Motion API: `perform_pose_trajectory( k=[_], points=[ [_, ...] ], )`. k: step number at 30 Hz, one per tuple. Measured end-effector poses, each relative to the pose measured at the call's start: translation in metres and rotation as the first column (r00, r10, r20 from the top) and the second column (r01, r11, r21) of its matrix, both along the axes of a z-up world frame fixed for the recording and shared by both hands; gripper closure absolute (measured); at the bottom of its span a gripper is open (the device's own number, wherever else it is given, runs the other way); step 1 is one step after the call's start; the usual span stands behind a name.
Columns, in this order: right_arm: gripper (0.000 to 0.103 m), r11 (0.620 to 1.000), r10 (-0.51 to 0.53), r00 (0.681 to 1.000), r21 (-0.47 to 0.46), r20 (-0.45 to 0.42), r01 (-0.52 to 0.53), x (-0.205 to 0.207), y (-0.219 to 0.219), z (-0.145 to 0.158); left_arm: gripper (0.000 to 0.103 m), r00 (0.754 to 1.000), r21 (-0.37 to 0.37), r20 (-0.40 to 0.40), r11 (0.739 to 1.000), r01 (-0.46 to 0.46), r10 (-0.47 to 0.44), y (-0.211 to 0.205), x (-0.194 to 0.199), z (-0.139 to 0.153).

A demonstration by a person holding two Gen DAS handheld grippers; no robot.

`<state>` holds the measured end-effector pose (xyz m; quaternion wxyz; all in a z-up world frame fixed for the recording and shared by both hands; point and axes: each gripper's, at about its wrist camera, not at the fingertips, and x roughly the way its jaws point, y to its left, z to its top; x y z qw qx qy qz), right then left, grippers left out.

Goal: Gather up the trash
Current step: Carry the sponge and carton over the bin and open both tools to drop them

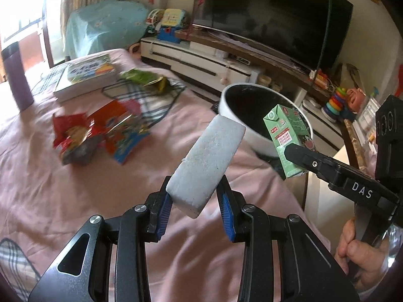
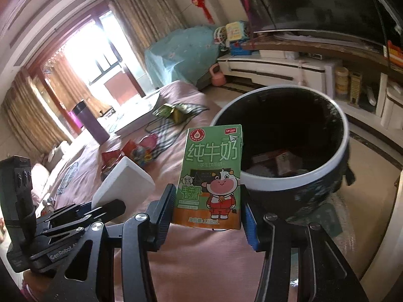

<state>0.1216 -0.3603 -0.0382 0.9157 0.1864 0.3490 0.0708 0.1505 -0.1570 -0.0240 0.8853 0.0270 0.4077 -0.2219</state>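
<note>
One green milk carton (image 2: 211,176) sits upright at frame centre in the right wrist view, clamped between the right gripper (image 2: 209,216)'s two pads; in the left wrist view same carton (image 1: 287,138) shows at mid right, pinched by that gripper (image 1: 299,156), w/ a hand (image 1: 357,251) on the handle at lower right. One white foam block (image 1: 206,166) at centre of the left wrist view, tilted up to the right, its lower end squeezed between the left gripper (image 1: 195,201)'s two blue-faced pads; in the right wrist view the block (image 2: 126,183) is at lower left, held by the left gripper (image 2: 110,206).

One round bin (image 2: 297,183), white rim, dark inside, just behind the carton at right of centre; some scraps lie at its bottom, can't tell what; in the left wrist view the bin (image 1: 241,125) is between block and carton. Both held things hang over a pink bed cover (image 1: 75,188).

Further out, on the bed: a cluster of red snack wrappers (image 1: 95,133) mid left, count unclear w/ blur; one green wrapper (image 1: 146,78) above it; one stack of books (image 1: 88,75) upper left; one purple bottle (image 1: 17,75) at far left edge. One dark TV (image 1: 272,17) across upper right.
</note>
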Motion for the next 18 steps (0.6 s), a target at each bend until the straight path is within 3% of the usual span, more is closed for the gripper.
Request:
perform_pose_trajectory(
  k=[18],
  points=[
    [0.053,0.996,-0.079,0.997,-0.030,0.017,0.079,0.017,-0.057,0.016,0.070,0.996,-0.006,0.024,0.996,0.086,-0.086,-0.073,0.038,0.018]
  ],
)
